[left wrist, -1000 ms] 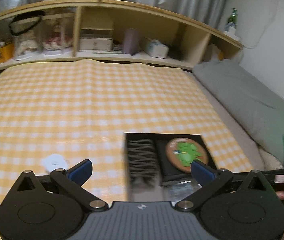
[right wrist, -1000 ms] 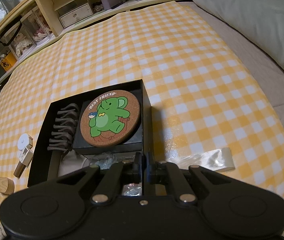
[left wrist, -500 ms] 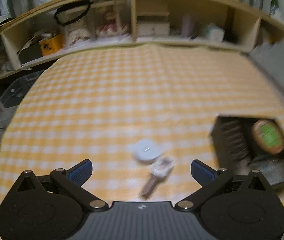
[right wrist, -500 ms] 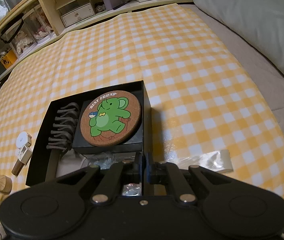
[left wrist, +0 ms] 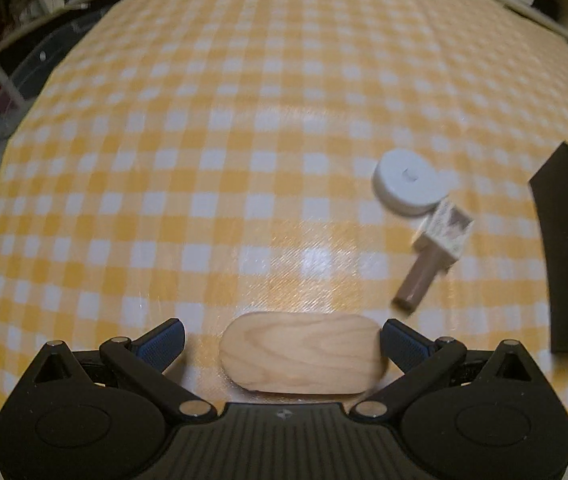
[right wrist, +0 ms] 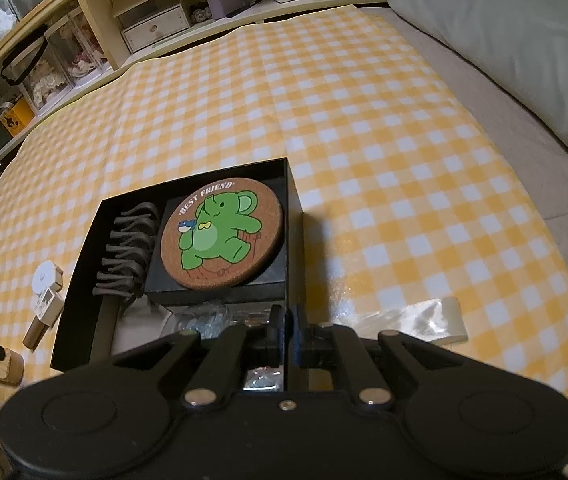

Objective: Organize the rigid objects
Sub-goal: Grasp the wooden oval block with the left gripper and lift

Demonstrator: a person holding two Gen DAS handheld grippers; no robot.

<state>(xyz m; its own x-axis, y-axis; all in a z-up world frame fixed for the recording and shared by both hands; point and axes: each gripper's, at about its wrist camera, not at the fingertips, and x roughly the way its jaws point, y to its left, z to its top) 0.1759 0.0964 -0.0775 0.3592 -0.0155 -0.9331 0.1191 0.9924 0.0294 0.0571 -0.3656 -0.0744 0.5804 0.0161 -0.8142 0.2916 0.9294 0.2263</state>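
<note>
Two claws, and only one of them is free right now. Your left claw (left wrist: pixel 281 340) is spread wide with nothing in it, and the wooden block (left wrist: pixel 303 353) lies flat on the checked cloth (left wrist: pixel 243 120) right between its fingers. The block's long axis runs straight across, finger to finger, so you'd be closing on its rounded ends; the right fingertip (left wrist: pixel 398 343) is just about at the block's end while the left one has a gap. I'd center it a bit before you squeeze.

Your right claw (right wrist: pixel 287 322) is pinched tight on the near wall of the black box (right wrist: pixel 79 280), holding it steady. The box sits off to the right of the block, with the white puck (left wrist: pixel 408 187) and the little stamp (left wrist: pixel 434 254) lying between them, so the left claw is clearly the nearer one.
</note>
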